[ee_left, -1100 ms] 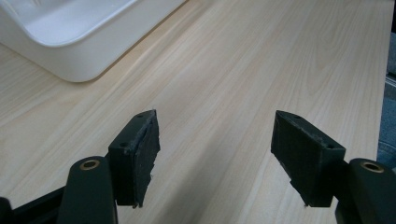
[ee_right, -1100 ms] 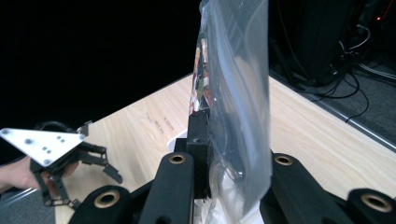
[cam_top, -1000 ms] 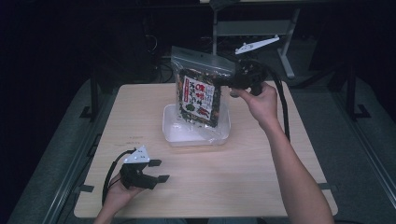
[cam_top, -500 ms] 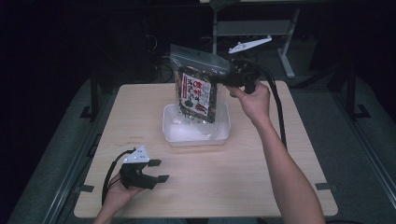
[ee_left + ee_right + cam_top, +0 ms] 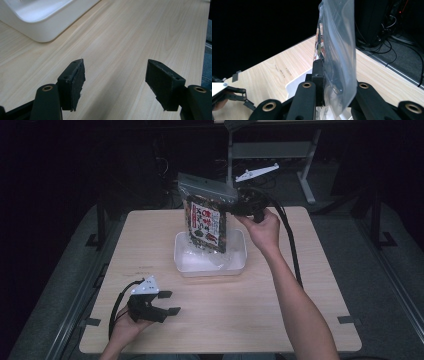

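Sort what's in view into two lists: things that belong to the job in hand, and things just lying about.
In the job:
- snack bag, clamped at its top edge
- right gripper, holding it
- white tray, under the bag

Lying about:
- left gripper, open, resting on the table
- desk frame behind

Left gripper: black, 2 jaws set wide apart, nothing between pads, held low over pale wooden surface near front-left corner, jaws pointing toward right edge. Left hand grips its rear, forearm entering from bottom edge. Right gripper: black, raised over far middle of surface, jaws pinched on top edge of clear printed snack bag. Right hand wraps its handle, forearm stretched forward and up, cable trailing alongside.
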A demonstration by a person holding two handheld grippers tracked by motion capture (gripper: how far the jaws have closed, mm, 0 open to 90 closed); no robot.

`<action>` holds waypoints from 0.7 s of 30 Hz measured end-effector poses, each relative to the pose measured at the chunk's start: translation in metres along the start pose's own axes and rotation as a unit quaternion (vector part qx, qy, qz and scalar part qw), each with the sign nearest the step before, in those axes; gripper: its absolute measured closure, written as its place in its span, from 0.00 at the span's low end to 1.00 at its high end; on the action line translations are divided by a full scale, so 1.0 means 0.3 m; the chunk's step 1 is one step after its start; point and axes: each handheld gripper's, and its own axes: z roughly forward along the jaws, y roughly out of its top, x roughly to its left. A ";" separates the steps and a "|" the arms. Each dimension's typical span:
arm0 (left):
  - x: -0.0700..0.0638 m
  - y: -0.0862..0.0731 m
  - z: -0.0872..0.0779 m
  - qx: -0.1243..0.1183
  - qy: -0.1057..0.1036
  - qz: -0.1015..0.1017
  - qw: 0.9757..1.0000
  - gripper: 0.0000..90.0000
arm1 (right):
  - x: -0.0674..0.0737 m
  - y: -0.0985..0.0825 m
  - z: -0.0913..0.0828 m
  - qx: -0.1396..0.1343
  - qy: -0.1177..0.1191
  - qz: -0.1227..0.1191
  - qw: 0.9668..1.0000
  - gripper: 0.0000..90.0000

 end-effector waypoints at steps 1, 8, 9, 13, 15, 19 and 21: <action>0.000 0.000 0.000 0.000 0.000 0.000 1.000 0.35 | 0.001 -0.002 0.007 0.000 -0.003 -0.001 1.000 0.87; 0.001 -0.002 -0.006 -0.002 0.001 -0.002 1.000 0.35 | 0.001 -0.006 0.022 0.001 -0.009 -0.005 1.000 0.87; 0.001 -0.002 -0.006 -0.002 0.001 -0.002 1.000 0.34 | 0.001 -0.006 0.022 0.001 -0.009 -0.005 1.000 0.87; 0.000 -0.002 -0.002 -0.001 0.000 -0.002 1.000 0.34 | 0.004 -0.009 0.035 0.001 -0.015 -0.007 1.000 0.87; 0.001 -0.003 -0.001 -0.001 0.000 -0.003 1.000 0.34 | 0.005 -0.011 0.039 0.000 -0.016 -0.008 1.000 0.87; 0.003 -0.004 -0.003 0.000 -0.001 -0.003 1.000 0.34 | 0.006 -0.028 0.054 -0.004 -0.017 -0.005 1.000 0.87; 0.003 -0.004 -0.003 -0.001 -0.001 -0.003 1.000 0.34 | 0.007 -0.039 0.063 -0.006 -0.019 -0.007 1.000 0.87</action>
